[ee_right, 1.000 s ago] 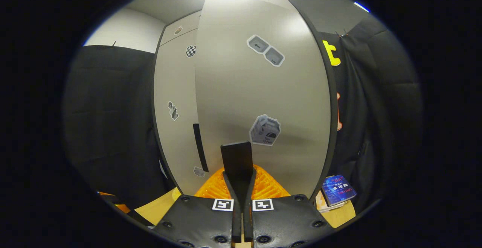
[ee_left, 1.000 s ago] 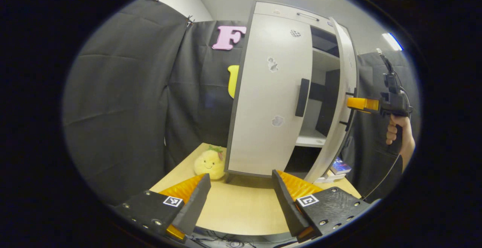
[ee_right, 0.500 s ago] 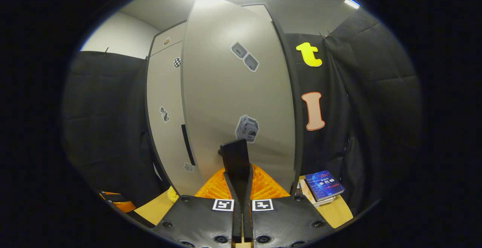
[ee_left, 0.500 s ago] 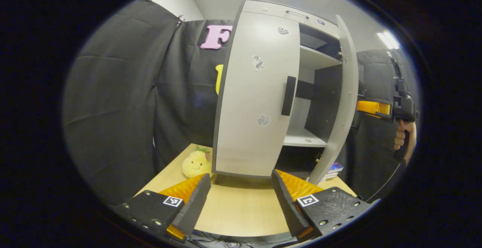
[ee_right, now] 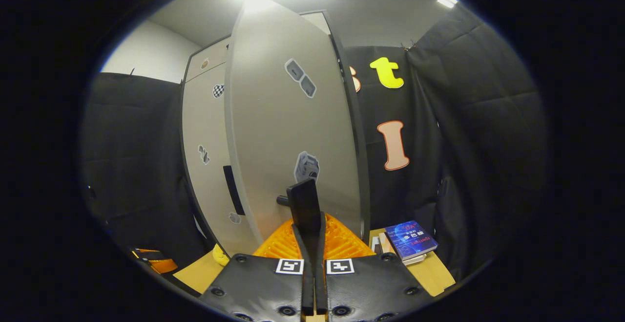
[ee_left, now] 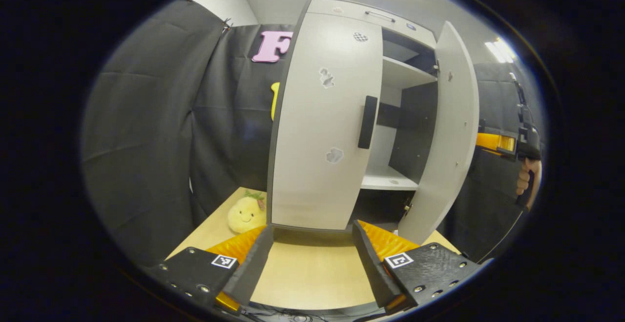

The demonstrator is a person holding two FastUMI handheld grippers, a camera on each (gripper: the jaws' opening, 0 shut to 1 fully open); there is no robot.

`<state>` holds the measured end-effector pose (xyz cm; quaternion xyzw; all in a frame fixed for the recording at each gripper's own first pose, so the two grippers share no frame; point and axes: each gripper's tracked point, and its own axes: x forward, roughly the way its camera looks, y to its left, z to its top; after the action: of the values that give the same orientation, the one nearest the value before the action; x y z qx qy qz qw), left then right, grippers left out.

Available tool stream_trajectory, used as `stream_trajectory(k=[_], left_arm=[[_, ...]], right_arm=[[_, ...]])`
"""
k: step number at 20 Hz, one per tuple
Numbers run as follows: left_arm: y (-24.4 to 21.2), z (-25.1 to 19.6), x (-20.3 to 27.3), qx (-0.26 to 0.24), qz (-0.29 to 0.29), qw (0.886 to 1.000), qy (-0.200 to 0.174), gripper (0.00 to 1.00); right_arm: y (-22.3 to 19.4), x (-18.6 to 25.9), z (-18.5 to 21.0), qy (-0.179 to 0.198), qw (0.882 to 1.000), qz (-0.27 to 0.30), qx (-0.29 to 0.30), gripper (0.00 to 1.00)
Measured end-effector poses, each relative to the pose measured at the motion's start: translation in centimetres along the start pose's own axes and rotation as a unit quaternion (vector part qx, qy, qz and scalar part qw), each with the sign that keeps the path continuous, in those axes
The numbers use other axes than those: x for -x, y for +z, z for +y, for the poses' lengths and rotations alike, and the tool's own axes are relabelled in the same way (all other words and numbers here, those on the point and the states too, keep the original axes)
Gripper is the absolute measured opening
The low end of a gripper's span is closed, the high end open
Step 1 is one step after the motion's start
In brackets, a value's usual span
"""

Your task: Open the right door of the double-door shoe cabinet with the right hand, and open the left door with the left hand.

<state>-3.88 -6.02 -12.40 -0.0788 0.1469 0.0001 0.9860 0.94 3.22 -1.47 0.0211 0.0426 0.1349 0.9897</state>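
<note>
Now, cabinet (ee_left: 342, 14): it stands upright on the worktop (ee_left: 302, 273), tall and pale grey, and everything below is placed from it.
Right door (ee_left: 449, 131): swung well out from the cabinet front, showing shelves (ee_left: 390, 181) and a dark inner wall behind it.
Left door (ee_left: 322, 126): flat against the cabinet front, closed, its dark upright handle (ee_left: 367, 122) at the inner edge.
Right tongs (ee_right: 312, 224): clamped on the right door's handle (ee_right: 302, 204), both fingers pressing its dark bar from either side; in the left gripper view they (ee_left: 493, 141) sit just past the open door's outer edge, a hand (ee_left: 526, 181) gripping below.
Left tongs (ee_left: 312, 244): fingers spread wide apart, holding nothing, low in front of the cabinet base and apart from the left door.
Plush toy (ee_left: 246, 212): yellow, smiling, on the worktop just beside the cabinet's left corner.
Books (ee_right: 407, 241): a small stack on the worktop to the cabinet's right.
</note>
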Motion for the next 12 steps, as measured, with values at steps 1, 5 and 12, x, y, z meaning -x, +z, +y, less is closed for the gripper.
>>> stream_trajectory(k=[1,5,12], left_arm=[[-0.1,0.2,0.0,0.0,0.001,1.0,0.0,0.94],[-0.4,1.0,0.0,-0.004,0.001,1.0,0.01,0.92],[-0.8,2.1,-0.6,0.0,0.003,1.0,0.015,0.92]], right_arm=[[0.0,0.0,-0.1,-0.002,1.0,-0.001,0.003,0.07],[0.1,0.3,-0.8,-0.011,1.0,0.001,0.005,0.07],[0.6,1.1,-4.0,-0.045,0.999,0.003,0.011,0.06]])
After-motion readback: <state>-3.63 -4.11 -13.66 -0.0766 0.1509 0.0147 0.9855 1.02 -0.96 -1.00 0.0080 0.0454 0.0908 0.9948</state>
